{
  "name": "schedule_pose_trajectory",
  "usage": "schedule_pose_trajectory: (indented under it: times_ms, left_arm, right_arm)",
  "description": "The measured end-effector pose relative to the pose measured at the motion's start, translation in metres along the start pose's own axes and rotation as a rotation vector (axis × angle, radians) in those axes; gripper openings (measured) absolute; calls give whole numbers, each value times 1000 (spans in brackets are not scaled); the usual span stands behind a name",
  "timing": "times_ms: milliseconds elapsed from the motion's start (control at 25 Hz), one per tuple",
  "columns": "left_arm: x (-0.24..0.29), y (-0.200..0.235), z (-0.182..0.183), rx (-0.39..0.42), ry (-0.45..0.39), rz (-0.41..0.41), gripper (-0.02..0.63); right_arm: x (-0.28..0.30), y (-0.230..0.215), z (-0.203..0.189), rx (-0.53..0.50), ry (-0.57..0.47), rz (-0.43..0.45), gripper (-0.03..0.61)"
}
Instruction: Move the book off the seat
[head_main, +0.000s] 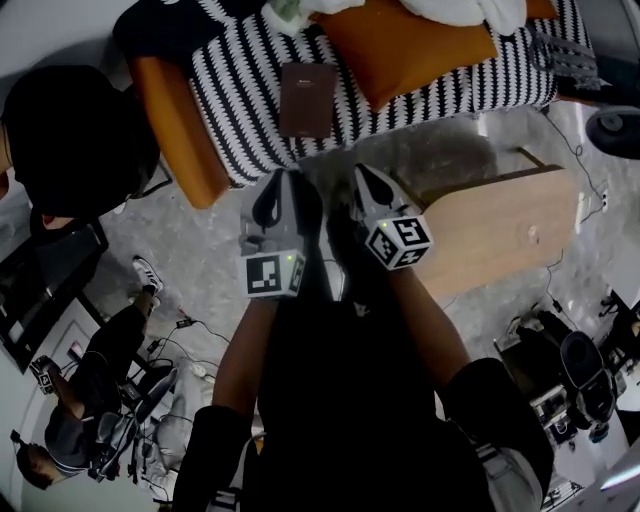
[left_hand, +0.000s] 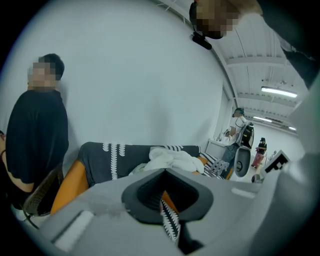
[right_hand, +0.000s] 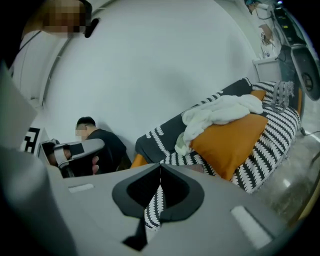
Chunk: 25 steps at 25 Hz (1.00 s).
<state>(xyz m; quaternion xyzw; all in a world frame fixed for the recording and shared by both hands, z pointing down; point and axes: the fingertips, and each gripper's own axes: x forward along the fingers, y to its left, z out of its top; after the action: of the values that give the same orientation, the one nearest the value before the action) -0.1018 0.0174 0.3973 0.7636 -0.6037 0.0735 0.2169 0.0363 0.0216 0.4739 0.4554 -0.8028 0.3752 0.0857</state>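
on the striped sofa seat (head_main: 250, 90) the brown book (head_main: 307, 98) is lying flat and untouched, just beside the lower corner of the orange cushion (head_main: 420, 45), with a white cloth (head_main: 460, 8) bunched farther back. so nothing of the task is showing as done: the book is sitting exactly where it must leave. i am holding my left gripper (head_main: 283, 185) and my right gripper (head_main: 363, 178) side by side in front of me, short of the seat edge and well apart from the book, both pointing toward it. each gripper's own view is showing its jaws pressed together with nothing between them. the whole job is waiting, i judge: reaching in, opening a gripper, taking the book by an edge and carrying it off, perhaps toward the wooden counter (head_main: 500, 225) at my right.
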Motion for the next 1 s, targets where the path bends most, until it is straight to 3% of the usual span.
schedule_pose_trajectory:
  times_ms: [320,1000]
  left_arm:
    - [37,27,-39,-21,36,-18,6]
    - [97,67,-129,-66,160,-78,6]
  right_arm:
    - [53,-34,-59,70,107,-7,16]
    - [150,-109,-179,344,241,8,115]
